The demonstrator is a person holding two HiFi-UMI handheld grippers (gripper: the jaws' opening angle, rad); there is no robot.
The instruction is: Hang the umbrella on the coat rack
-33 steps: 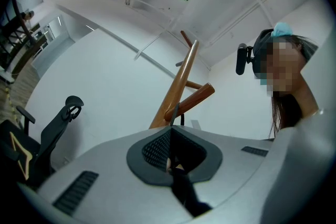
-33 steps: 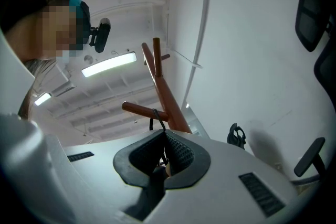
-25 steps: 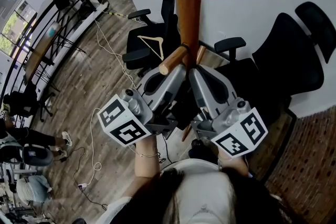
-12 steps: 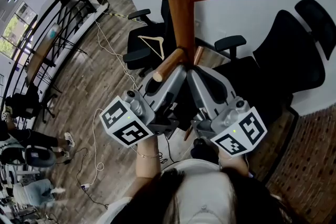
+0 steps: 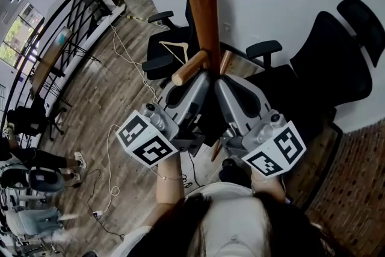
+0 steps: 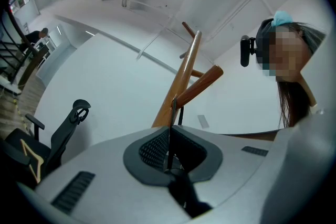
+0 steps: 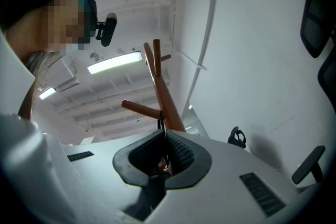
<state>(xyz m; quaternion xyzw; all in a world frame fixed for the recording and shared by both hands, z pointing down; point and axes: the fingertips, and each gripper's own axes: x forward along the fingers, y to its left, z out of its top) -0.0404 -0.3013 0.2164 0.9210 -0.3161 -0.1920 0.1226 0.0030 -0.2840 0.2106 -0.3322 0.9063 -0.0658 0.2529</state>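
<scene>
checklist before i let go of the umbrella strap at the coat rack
1. Left gripper shut on the strap: ok.
2. Right gripper shut on the same strap: ok.
3. Strap runs up to the lower peg, close to the pole: ok.
4. Loop fully over that peg, not just touching it: cannot tell.
5. Umbrella hanging clear below: cannot tell, mostly hidden between the grippers.
6. Both grippers right under the peg, so little drop on release: ok.

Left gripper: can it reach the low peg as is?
Probably yes. The left gripper sits right under the peg with nothing between them; the strap it grips runs up to it.
</scene>
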